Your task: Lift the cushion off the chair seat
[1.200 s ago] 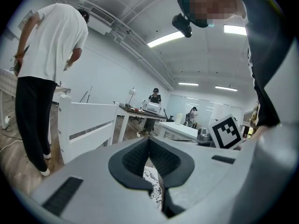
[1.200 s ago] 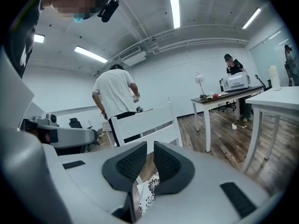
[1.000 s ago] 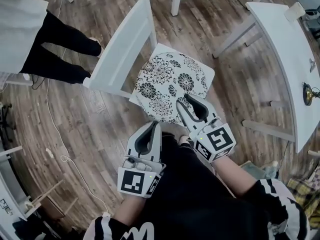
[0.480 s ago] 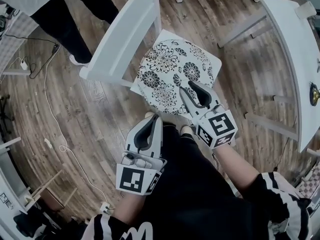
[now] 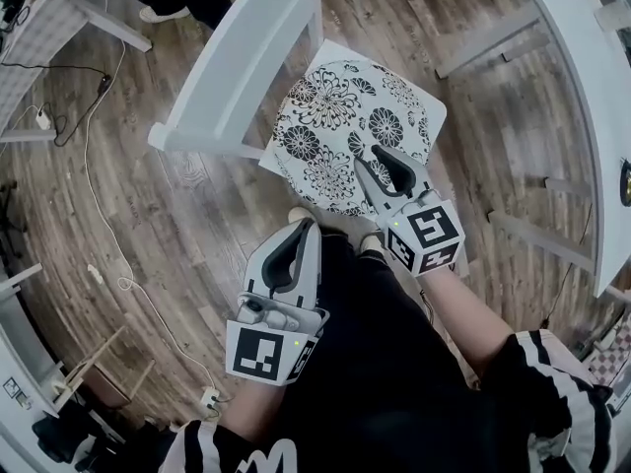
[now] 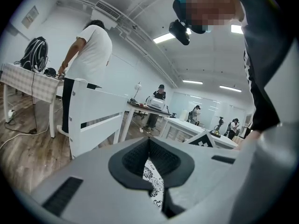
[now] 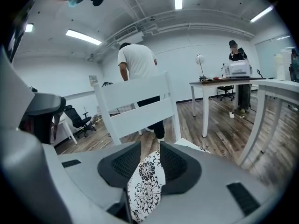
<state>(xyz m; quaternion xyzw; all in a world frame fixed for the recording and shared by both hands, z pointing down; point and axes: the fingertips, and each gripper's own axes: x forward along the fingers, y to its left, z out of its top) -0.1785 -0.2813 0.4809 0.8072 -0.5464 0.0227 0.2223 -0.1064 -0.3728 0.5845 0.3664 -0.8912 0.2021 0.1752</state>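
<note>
Jaws of right gripper [image 5: 373, 158] stand apart, have just been opening, nothing clamped; tips hover over near edge of floral cushion [image 5: 340, 126]. Cushion lies flat on seat of white chair [image 5: 237, 67]. Left gripper [image 5: 304, 227]: 2 jaws closed tip to tip, empty, short of cushion.

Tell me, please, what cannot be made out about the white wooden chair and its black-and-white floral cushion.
- Chair seat: head view, mostly covered by the black-and-white floral cushion on the white wooden chair.
- Cushion's nearest corner: head view, under the right gripper.
- Whether the right gripper touches the cushion: right gripper view shows only a strip between its open jaws.
- Cushion in left gripper view: only a sliver past the left gripper itself.
</note>
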